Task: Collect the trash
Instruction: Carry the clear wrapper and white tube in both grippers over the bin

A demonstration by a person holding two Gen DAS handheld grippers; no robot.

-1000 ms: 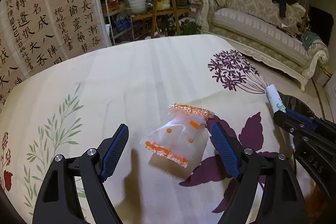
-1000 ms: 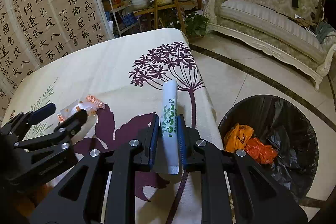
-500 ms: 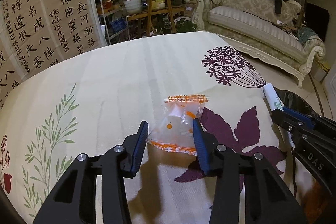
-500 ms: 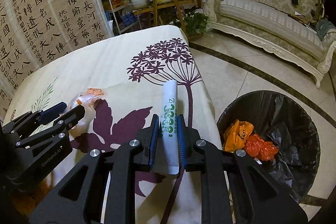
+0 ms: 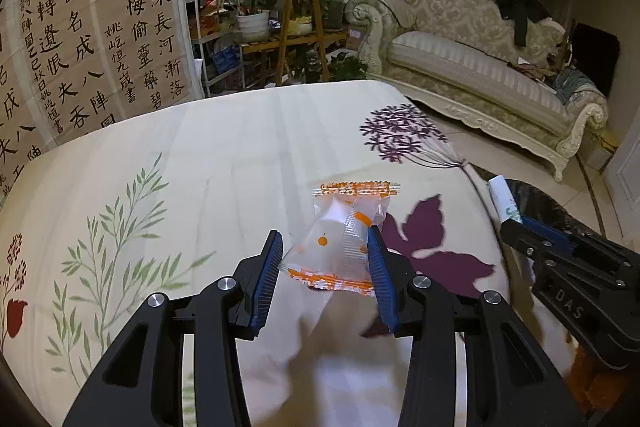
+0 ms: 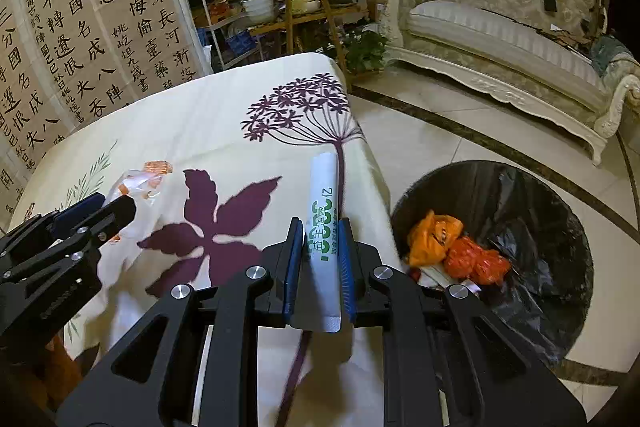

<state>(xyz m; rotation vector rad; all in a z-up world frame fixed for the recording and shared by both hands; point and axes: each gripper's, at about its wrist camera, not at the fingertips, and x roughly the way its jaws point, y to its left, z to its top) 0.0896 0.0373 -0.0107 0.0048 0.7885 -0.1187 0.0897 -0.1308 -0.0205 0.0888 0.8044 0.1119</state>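
Note:
My left gripper (image 5: 324, 247) is shut on a clear wrapper with orange print (image 5: 340, 239), held a little above the cream floral tablecloth (image 5: 200, 167). The wrapper also shows in the right wrist view (image 6: 140, 181), in the left gripper (image 6: 100, 205). My right gripper (image 6: 320, 239) is shut on a white paper sachet with green print (image 6: 322, 223), above the table's right edge. The sachet's tip (image 5: 502, 197) shows in the left wrist view. A black-lined trash bin (image 6: 520, 203) holding orange bags (image 6: 452, 247) stands on the floor to the right.
The tablecloth (image 6: 224, 131) has purple flower and leaf prints. A calligraphy screen (image 5: 80, 27) stands behind the table at the left. Plants on wooden shelves (image 5: 296, 15) and a cream sofa (image 5: 480, 55) are beyond. The tiled floor (image 6: 460, 131) lies to the right.
My left gripper closed around the orange-print wrapper and lifted it off the cloth. My right gripper, holding the sachet, shifted slightly toward the bin.

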